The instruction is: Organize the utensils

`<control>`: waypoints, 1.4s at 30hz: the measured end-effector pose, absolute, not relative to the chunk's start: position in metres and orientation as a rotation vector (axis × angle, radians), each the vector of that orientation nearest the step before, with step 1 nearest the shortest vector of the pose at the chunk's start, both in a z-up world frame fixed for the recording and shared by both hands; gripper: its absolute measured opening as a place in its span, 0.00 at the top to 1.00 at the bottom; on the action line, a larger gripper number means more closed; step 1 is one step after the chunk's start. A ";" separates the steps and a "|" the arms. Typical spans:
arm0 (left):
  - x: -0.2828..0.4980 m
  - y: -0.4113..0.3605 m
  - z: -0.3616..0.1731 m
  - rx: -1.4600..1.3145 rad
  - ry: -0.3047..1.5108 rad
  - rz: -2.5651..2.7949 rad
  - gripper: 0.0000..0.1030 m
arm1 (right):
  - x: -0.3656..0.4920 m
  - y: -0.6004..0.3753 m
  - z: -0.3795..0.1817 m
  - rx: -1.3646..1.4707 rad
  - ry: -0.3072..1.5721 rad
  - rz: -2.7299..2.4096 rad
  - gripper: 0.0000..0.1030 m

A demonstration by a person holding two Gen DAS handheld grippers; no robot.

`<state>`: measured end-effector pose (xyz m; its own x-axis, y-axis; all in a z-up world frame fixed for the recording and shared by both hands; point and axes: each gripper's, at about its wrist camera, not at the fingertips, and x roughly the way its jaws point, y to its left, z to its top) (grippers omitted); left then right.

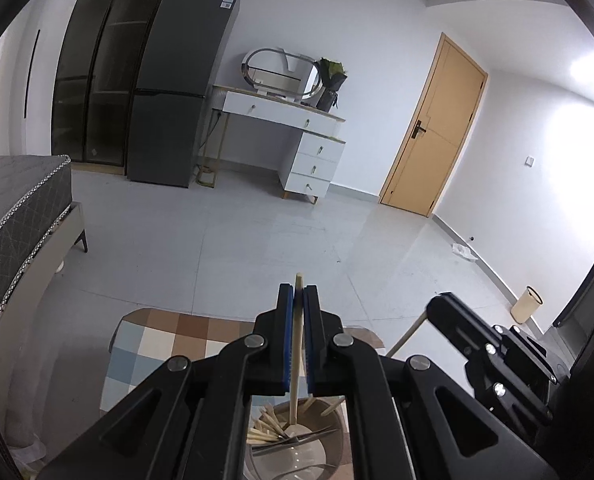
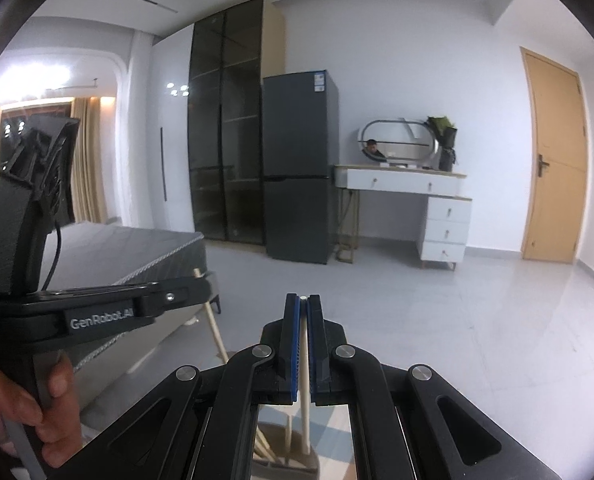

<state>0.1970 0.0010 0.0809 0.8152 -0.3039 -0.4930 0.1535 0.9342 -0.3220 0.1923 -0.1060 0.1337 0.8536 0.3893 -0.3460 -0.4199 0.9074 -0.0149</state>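
The left tool (image 1: 298, 300) pinches a wooden chopstick (image 1: 296, 360). The right tool (image 2: 304, 308) pinches a pale stick (image 2: 304, 360). A bowl (image 1: 329, 440) sits below.

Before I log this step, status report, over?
Left gripper shut on chopstick. Right gripper shut on another chopstick. Holder below. Nothing in the way.

White walls (image 2: 397, 60) and a pale grey tiled floor (image 1: 237, 240) frame the room. A tall dark glass-fronted cabinet (image 2: 227, 120) stands against the far wall, just beside a grey fridge (image 2: 301, 168). Next comes a white dressing desk (image 2: 409, 184) with drawers, an oval mirror (image 2: 401, 144) and a dark potted plant (image 2: 445, 140). A tan wooden door (image 2: 553, 160) is shut. A grey mattress bed (image 2: 117, 252) sits at left, near curtains (image 2: 85, 160) lit warmly
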 end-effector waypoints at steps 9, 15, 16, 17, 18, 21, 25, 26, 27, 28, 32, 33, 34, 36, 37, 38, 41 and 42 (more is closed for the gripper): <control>0.197 0.001 0.063 -0.295 0.629 -0.266 1.00 | 0.196 -0.100 0.105 -0.150 0.394 0.449 0.97; 0.211 0.001 0.045 -0.340 0.806 -0.313 0.99 | 0.200 -0.111 0.085 -0.107 0.497 0.471 0.90; 0.212 0.001 0.044 -0.345 0.822 -0.313 0.98 | 0.199 -0.115 0.082 -0.094 0.504 0.469 0.78; 0.210 0.000 0.043 -0.341 0.838 -0.309 0.93 | 0.196 -0.119 0.079 -0.076 0.510 0.461 0.72; 0.206 -0.001 0.043 -0.335 0.846 -0.307 0.90 | 0.192 -0.123 0.077 -0.058 0.512 0.455 0.62; 0.189 0.002 0.050 -0.333 0.823 -0.283 0.78 | 0.179 -0.135 0.073 -0.010 0.525 0.429 0.60; 0.170 0.005 0.064 -0.316 0.797 -0.238 0.54 | 0.158 -0.150 0.075 0.035 0.530 0.397 0.53; 0.163 0.004 0.069 -0.300 0.794 -0.230 0.54 | 0.151 -0.154 0.078 0.043 0.525 0.388 0.50; 0.161 0.005 0.072 -0.286 0.790 -0.224 0.53 | 0.144 -0.157 0.080 0.050 0.515 0.379 0.41; 0.157 0.004 0.075 -0.273 0.783 -0.216 0.53 | 0.138 -0.158 0.083 0.053 0.504 0.368 0.33; 0.127 0.002 0.094 -0.248 0.737 -0.186 0.53 | 0.105 -0.160 0.098 0.049 0.442 0.345 0.21; 0.120 0.002 0.098 -0.245 0.726 -0.186 0.52 | 0.098 -0.160 0.102 0.050 0.428 0.345 0.20; 0.115 0.002 0.100 -0.239 0.718 -0.180 0.46 | 0.093 -0.161 0.104 0.052 0.419 0.343 0.18; 0.099 0.000 0.107 -0.219 0.694 -0.164 0.34 | 0.078 -0.162 0.112 0.059 0.394 0.334 0.14; 0.094 -0.001 0.108 -0.209 0.682 -0.162 0.30 | 0.068 -0.163 0.116 0.064 0.374 0.327 0.11; 0.086 -0.001 0.111 -0.194 0.664 -0.158 0.29 | 0.060 -0.164 0.119 0.066 0.355 0.322 0.09; 0.070 -0.002 0.117 -0.166 0.623 -0.139 0.22 | 0.039 -0.162 0.124 0.067 0.305 0.324 0.04; 0.064 -0.002 0.118 -0.165 0.606 -0.128 0.20 | 0.034 -0.160 0.125 0.064 0.295 0.324 0.01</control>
<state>0.0643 -0.0020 0.1177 0.8147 -0.1674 -0.5552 0.0708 0.9790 -0.1913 0.0338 -0.1603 0.1251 0.9056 0.3226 -0.2755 -0.3041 0.9464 0.1088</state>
